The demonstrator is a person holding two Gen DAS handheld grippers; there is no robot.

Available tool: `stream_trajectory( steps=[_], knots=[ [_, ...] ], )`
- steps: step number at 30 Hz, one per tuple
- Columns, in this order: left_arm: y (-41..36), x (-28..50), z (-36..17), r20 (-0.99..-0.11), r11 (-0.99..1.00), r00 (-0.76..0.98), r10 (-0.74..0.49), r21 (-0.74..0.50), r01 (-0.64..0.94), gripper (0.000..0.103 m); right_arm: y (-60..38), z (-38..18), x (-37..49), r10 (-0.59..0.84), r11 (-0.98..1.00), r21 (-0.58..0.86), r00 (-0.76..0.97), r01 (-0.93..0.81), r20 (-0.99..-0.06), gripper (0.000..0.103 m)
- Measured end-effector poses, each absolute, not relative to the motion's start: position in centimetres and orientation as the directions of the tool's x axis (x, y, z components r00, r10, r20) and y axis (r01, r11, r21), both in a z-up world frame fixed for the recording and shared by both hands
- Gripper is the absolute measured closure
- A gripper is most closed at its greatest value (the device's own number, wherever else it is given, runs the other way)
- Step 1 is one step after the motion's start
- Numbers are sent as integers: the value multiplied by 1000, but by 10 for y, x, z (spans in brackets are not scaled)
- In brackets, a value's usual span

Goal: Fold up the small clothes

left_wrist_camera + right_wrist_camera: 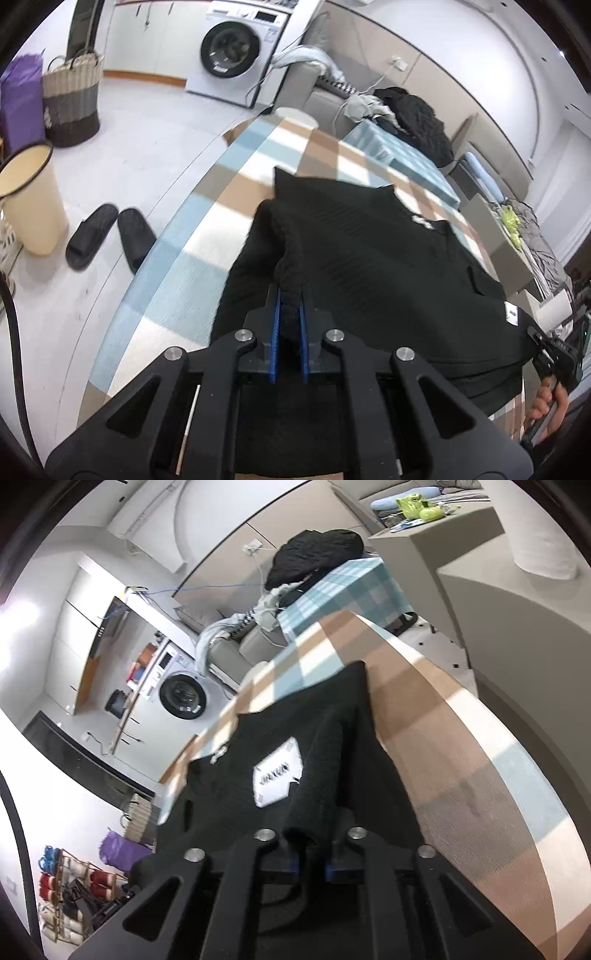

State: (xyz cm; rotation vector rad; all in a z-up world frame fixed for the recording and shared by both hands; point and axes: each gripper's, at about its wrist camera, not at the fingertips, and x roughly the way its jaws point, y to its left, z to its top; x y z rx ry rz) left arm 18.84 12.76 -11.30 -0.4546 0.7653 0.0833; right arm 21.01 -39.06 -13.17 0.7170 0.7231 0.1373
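Left wrist view: black garment (pixel 369 266) is lying spread over the checked tabletop (pixel 207 236), reaching toward the near edge and the right side. Fabric is ribbed, with a small white mark (pixel 419 220) near its far part and a white tag (pixel 512 313) at its right edge. Left gripper (pixel 289 295) is clenching a bunched ridge of the black cloth between its blue pads (pixel 275 328); the fold is rising up out of the narrow gap. Right gripper (pixel 546 354) is showing at the garment's right edge, with the person's hand (pixel 546 406) around its handle.

Right wrist view: same garment (pixel 295 760) is draping over the tabletop (pixel 461 738), a white label (pixel 277 772) lying face up on it. Right gripper (pixel 309 860) is gripping a pleat of the black cloth; the fabric is covering most of the blue pads (pixel 332 873), and the jaws are standing close together on it.

Surroundings, left wrist view: a pair of black slippers (pixel 110 236) is sitting on the floor beside the tabletop's left edge, a beige bin (pixel 29 199) just beyond them, a woven basket (pixel 72 99) and a washing machine (pixel 236 51) farther back. A dark pile of clothes (pixel 417 118) is lying past the far right corner.
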Motion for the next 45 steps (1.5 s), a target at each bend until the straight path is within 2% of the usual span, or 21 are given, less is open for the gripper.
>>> stream_trajectory(
  steps=[8, 14, 16, 17, 18, 19, 21, 22, 25, 28, 31, 38, 43, 44, 45],
  knots=[
    [134, 216, -72, -610, 893, 783, -126, -414, -179, 98, -394, -99, 245, 384, 721, 689, 787, 71, -482, 97],
    [152, 274, -59, -588, 881, 802, -105, -428, -199, 98, -407, -97, 316, 343, 669, 727, 806, 150, -482, 97],
    [160, 296, -63, -594, 872, 800, -88, -434, -226, 97, -411, -105, 343, 356, 642, 744, 788, 185, -503, 92],
    [165, 306, -66, -595, 864, 801, -73, -438, -246, 96, -414, -111, 359, 363, 631, 747, 772, 208, -521, 82],
    [167, 315, -69, -605, 863, 795, -54, -428, -267, 90, -417, -115, 368, 347, 628, 743, 771, 232, -534, 72],
    [170, 324, -73, -629, 864, 777, -27, -405, -298, 85, -420, -117, 371, 326, 633, 732, 772, 250, -546, 67],
    [175, 333, -79, -653, 864, 758, -6, -385, -325, 57, -423, -117, 371, 287, 657, 705, 776, 268, -562, 63],
    [178, 332, -81, -647, 859, 762, -9, -396, -326, 49, -423, -116, 369, 287, 671, 695, 774, 258, -564, 63],
    [181, 323, -86, -636, 857, 772, -6, -401, -323, 42, -419, -111, 359, 254, 748, 619, 757, 241, -602, 62],
    [178, 317, -92, -652, 870, 758, -10, -379, -315, 41, -411, -111, 348, 222, 814, 532, 721, 233, -656, 61],
    [168, 306, -100, -681, 895, 732, -9, -331, -298, 41, -402, -113, 336, 163, 883, 414, 681, 222, -714, 56],
    [146, 304, -124, -738, 929, 675, -17, -261, -263, 41, -380, -129, 318, 122, 954, 267, 642, 134, -757, 55],
    [140, 306, -125, -739, 930, 672, -40, -274, -246, 41, -377, -134, 331, 148, 946, 300, 661, 122, -736, 58],
    [140, 305, -124, -738, 931, 674, -40, -273, -244, 41, -378, -137, 335, 144, 944, 301, 657, 133, -740, 67],
    [140, 305, -124, -736, 931, 675, -41, -274, -242, 41, -377, -137, 339, 129, 948, 287, 653, 140, -746, 81]
  ],
)
